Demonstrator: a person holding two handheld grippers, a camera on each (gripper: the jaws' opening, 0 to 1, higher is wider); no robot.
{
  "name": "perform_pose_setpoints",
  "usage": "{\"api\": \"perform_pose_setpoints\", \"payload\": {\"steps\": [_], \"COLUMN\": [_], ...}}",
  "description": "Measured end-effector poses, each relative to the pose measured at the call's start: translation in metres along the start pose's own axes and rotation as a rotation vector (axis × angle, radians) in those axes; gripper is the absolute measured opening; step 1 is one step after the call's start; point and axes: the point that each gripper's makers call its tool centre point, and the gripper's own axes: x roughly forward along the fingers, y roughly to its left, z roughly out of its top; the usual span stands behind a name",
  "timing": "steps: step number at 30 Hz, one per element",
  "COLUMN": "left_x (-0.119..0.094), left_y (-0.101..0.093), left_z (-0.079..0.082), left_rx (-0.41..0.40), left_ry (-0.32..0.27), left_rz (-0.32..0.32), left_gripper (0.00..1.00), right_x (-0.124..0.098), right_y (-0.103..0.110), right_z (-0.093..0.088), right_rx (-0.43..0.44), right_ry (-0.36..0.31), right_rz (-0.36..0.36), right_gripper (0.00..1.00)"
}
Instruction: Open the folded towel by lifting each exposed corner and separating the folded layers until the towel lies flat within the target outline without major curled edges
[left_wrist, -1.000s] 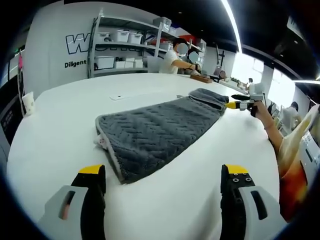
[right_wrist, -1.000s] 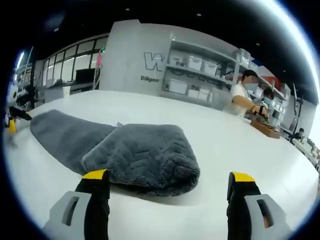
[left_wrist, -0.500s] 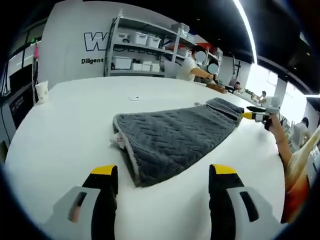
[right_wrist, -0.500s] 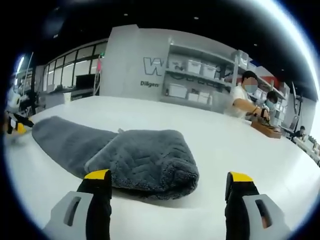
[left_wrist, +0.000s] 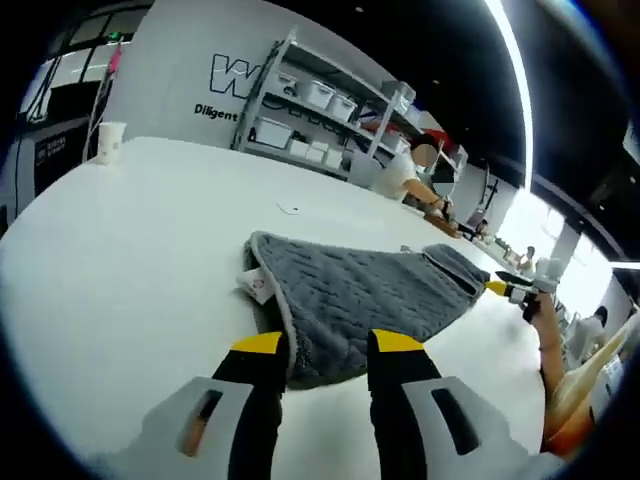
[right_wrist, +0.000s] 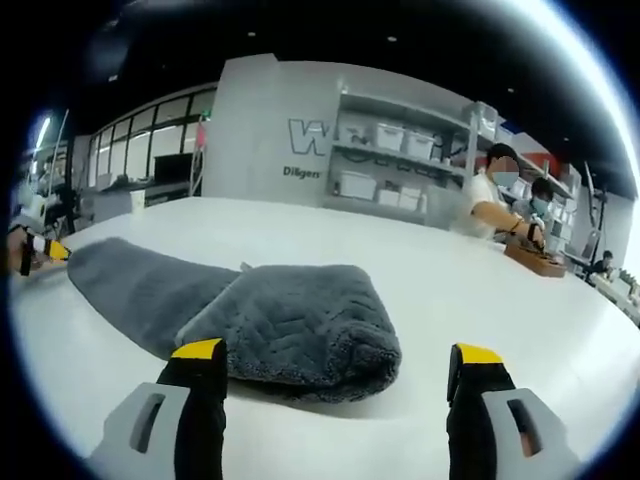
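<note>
A grey towel (left_wrist: 370, 295) with a zigzag weave lies stretched across the white table (left_wrist: 120, 250); a white tag (left_wrist: 255, 285) sticks out at its near edge. My left gripper (left_wrist: 328, 343) is low over the towel's near corner, which lies between its yellow-tipped jaws; they stand a narrow gap apart. In the right gripper view the towel's other end (right_wrist: 300, 325) is folded over into a thick rounded lump. My right gripper (right_wrist: 338, 352) is wide open just in front of that lump, apart from it. Each gripper shows small at the other's far end: right gripper (left_wrist: 510, 290), left gripper (right_wrist: 35, 250).
A white cup (left_wrist: 110, 142) stands at the table's far left edge. Shelves with white bins (left_wrist: 310, 105) line the back wall. People (right_wrist: 490, 200) work at the table's far side beside a wooden item (right_wrist: 540, 258). A hand and sleeve (left_wrist: 555, 350) lie along the right.
My left gripper has moved forward and down onto the towel's near corner, and its jaws have narrowed from wide apart to a small gap. The right gripper has stayed nearly still and open.
</note>
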Motion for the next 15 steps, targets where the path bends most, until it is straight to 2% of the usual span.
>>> {"api": "perform_pose_setpoints", "payload": {"steps": [4, 6, 8, 15], "left_x": [0.002, 0.004, 0.005, 0.005], "left_y": [0.007, 0.016, 0.019, 0.022], "left_z": [0.001, -0.003, -0.004, -0.006], "left_rx": [-0.049, -0.086, -0.060, -0.017], "left_ry": [-0.012, 0.008, 0.013, 0.022], "left_rz": [0.009, 0.055, 0.072, 0.092], "left_gripper": [0.24, 0.14, 0.09, 0.03], "right_x": [-0.001, -0.002, -0.002, -0.002], "right_y": [0.001, 0.003, 0.002, 0.003], "right_z": [0.001, 0.001, 0.001, 0.002], "right_rx": [0.001, 0.000, 0.000, -0.006], "right_ry": [-0.004, -0.005, -0.007, -0.005], "right_rz": [0.004, 0.005, 0.006, 0.015], "right_gripper": [0.91, 0.91, 0.91, 0.94]}}
